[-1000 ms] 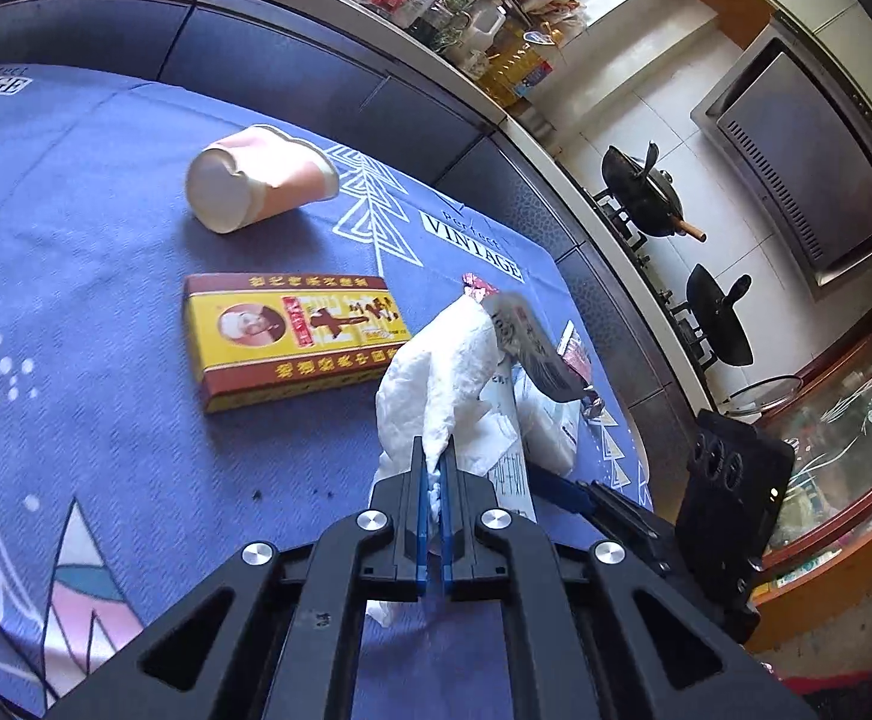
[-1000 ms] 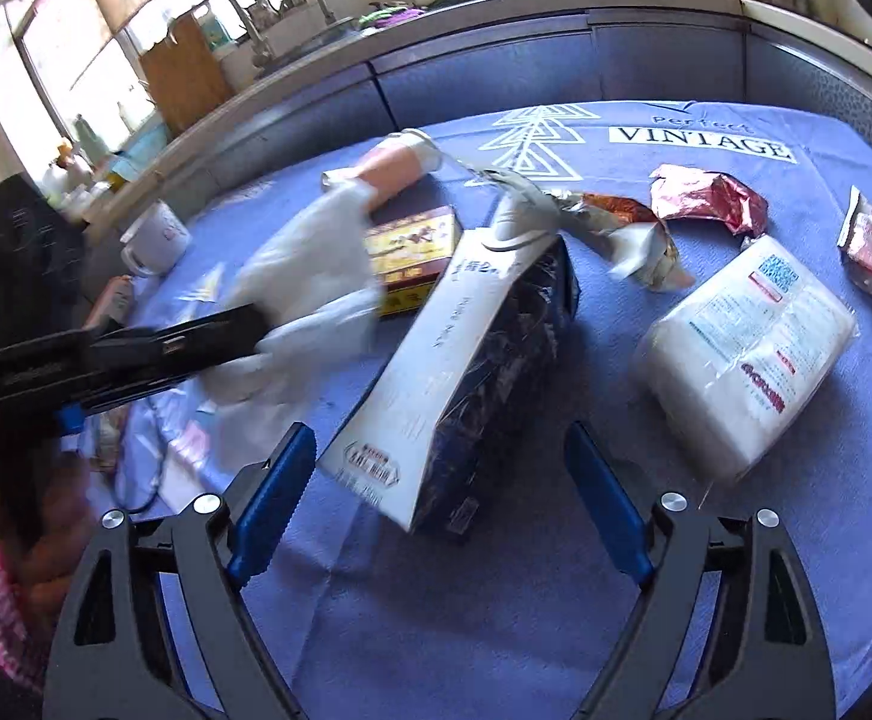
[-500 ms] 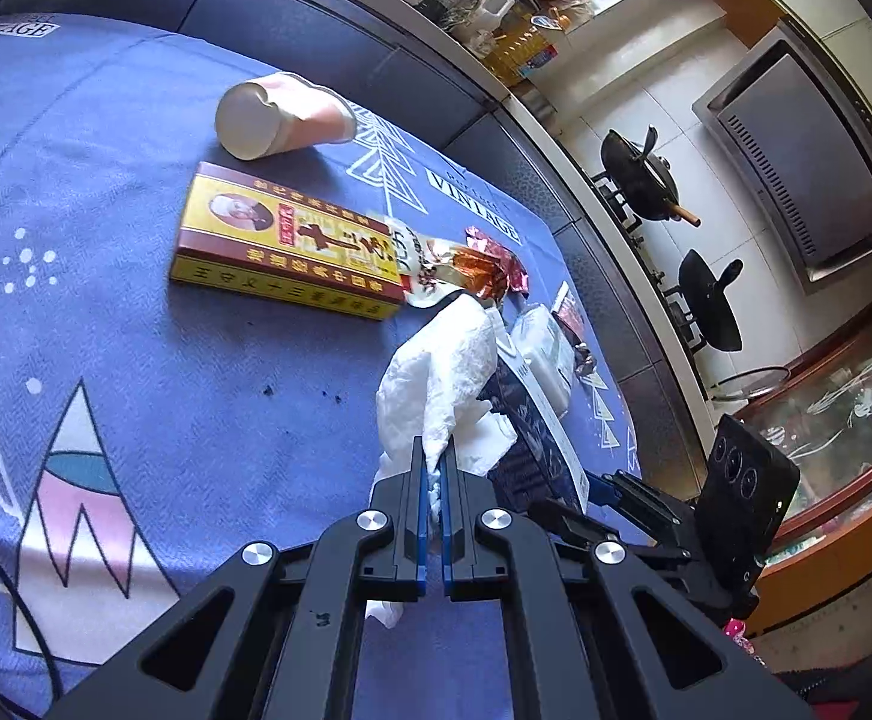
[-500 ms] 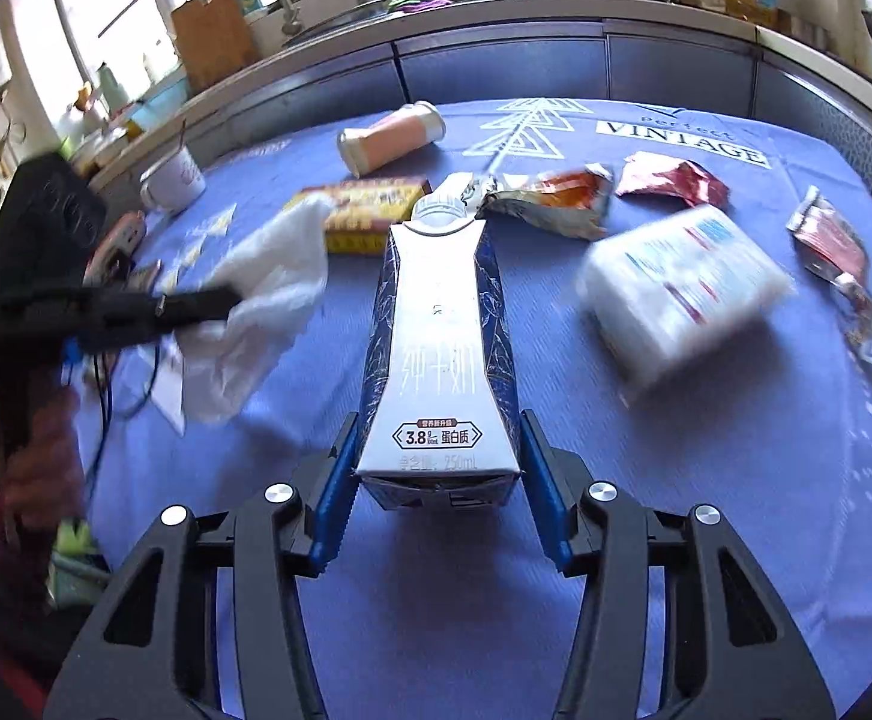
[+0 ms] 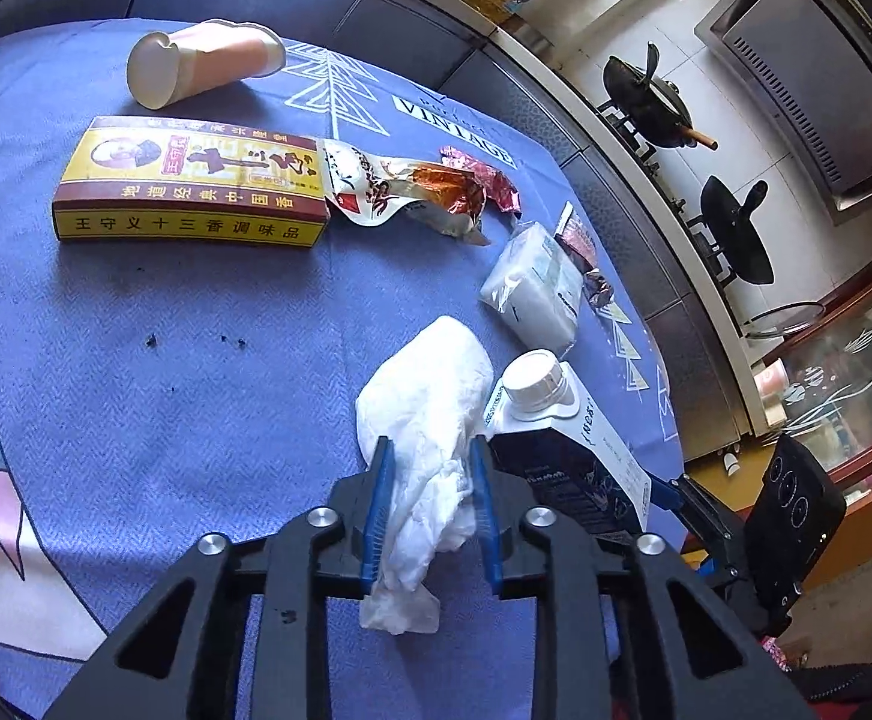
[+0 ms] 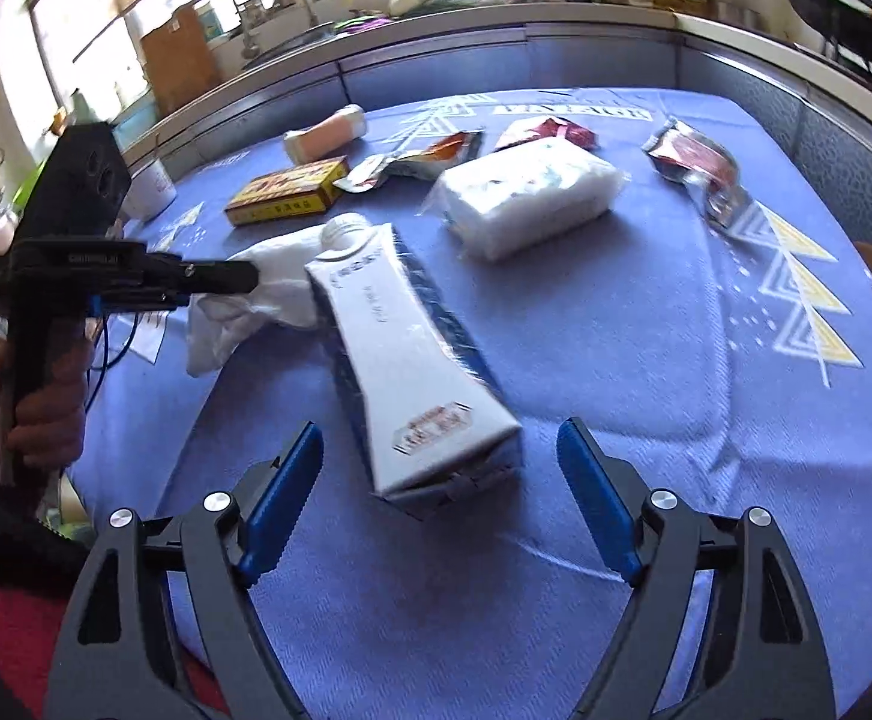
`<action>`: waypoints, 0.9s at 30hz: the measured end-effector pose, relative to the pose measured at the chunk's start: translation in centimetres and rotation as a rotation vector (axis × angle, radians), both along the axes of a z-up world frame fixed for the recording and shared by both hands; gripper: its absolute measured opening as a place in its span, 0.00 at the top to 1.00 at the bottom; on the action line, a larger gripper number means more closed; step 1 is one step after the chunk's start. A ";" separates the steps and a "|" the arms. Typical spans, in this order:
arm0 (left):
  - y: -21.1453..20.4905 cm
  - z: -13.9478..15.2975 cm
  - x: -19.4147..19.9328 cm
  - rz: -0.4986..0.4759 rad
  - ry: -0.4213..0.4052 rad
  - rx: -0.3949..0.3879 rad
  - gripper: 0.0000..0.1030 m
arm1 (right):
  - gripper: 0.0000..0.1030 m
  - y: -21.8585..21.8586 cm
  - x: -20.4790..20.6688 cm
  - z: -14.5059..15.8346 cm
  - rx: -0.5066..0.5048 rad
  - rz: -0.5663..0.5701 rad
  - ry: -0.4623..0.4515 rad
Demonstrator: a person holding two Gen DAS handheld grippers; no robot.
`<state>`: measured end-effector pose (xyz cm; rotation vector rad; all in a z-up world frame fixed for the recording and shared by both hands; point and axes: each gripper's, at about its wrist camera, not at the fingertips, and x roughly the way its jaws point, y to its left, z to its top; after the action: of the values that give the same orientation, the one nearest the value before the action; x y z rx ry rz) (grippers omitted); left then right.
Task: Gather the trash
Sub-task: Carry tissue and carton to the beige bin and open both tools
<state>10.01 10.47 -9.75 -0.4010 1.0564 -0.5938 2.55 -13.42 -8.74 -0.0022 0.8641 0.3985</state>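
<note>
Now, left gripper (image 5: pixel 429 504): fingers standing apart, tissue (image 5: pixel 429 420) lying loosely between them.
Right gripper (image 6: pixel 439 504): gaping wide, gripping nothing.
Carton (image 6: pixel 405 360): capped, lying on the cloth (image 6: pixel 646 330), touching tissue at 10 o'clock; contents hidden.

The counter (image 6: pixel 646 360), under a blue patterned cloth, carries a pink paper cup (image 5: pixel 204 63), yellow spice box (image 5: pixel 189 180), torn foil wrappers (image 5: pixel 411 189), white plastic packet (image 6: pixel 526 195) and dark milk carton (image 6: pixel 411 372).

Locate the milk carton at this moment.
The milk carton lies on its side on the blue tablecloth, just ahead of the open right gripper, its cap against the white tissue.
</note>
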 end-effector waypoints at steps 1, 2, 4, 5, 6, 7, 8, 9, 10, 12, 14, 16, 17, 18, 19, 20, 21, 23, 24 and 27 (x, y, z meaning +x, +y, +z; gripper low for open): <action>0.0 0.0 -0.1 0.003 0.003 0.009 0.68 | 0.22 0.5 0.0 -0.2 -0.017 0.013 -0.006; -0.2 0.0 -0.2 0.002 0.008 0.017 0.68 | 0.22 0.8 0.2 -0.4 -0.028 0.020 -0.013; -0.4 -0.1 -0.3 0.007 0.008 0.034 0.68 | 0.24 1.1 0.3 -0.8 -0.022 0.032 -0.019; -0.7 -0.1 -0.4 0.008 0.008 0.049 0.68 | 0.37 0.9 0.3 -0.9 -0.009 0.034 -0.016; -0.9 -0.2 -0.4 0.009 0.008 0.060 0.68 | 0.50 0.7 0.3 -1.1 0.002 0.031 -0.011; -1.1 -0.2 -0.4 0.009 0.006 0.067 0.70 | 0.50 0.3 0.2 -1.1 0.026 0.027 -0.011; -1.4 -0.3 -0.5 0.001 0.004 0.075 0.89 | 0.51 -0.1 0.2 -1.0 0.045 0.025 -0.016; -1.9 -0.3 -0.5 -0.014 0.010 0.081 0.94 | 0.52 -0.5 -0.2 -0.8 0.065 0.025 -0.027; -2.2 -0.3 -0.4 -0.018 0.015 0.082 0.94 | 0.52 -1.0 -0.5 -0.5 0.088 0.026 -0.042; -3.0 0.3 -0.5 -0.042 0.018 0.058 0.94 | 0.52 -2.3 -1.4 0.3 0.144 0.019 -0.074; -4.3 1.3 -0.7 -0.081 0.003 0.022 0.94 | 0.53 -4.0 -2.4 1.1 0.196 -0.008 -0.107; -6.3 2.6 -0.6 -0.127 -0.029 0.008 0.94 | 0.53 -5.8 -3.0 1.6 0.231 -0.052 -0.132; -7.7 3.3 -0.5 -0.158 -0.044 0.005 0.94 | 0.53 -6.7 -3.3 1.8 0.250 -0.078 -0.143; -8.9 3.8 -0.3 -0.183 -0.054 0.006 0.94 | 0.53 -7.8 -3.6 2.0 0.272 -0.107 -0.156; -10.2 4.1 0.0 -0.209 -0.062 0.009 0.94 | 0.53 -9.0 -3.9 2.2 0.295 -0.138 -0.168; -11.8 4.5 0.4 -0.239 -0.067 0.014 0.94 | 0.53 -10.2 -4.2 2.3 0.317 -0.170 -0.178; -13.2 4.7 0.7 -0.264 -0.070 0.018 0.94 | 0.53 -11.2 -4.4 2.4 0.334 -0.198 -0.187; -16.2 5.0 1.3 -0.318 -0.081 0.029 0.94 | 0.53 -13.7 -4.7 2.7 0.373 -0.259 -0.204; -18.0 5.3 1.6 -0.347 -0.091 0.041 0.94 | 0.53 -14.9 -4.6 2.8 0.393 -0.286 -0.210; -22.4 5.8 2.5 -0.414 -0.096 0.050 0.94 | 0.53 -18.7 -4.7 3.2 0.452 -0.373 -0.231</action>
<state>12.53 -11.89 -3.98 -0.1057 1.0663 -0.9432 -2.10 -32.13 -5.51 0.5143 0.5162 0.2289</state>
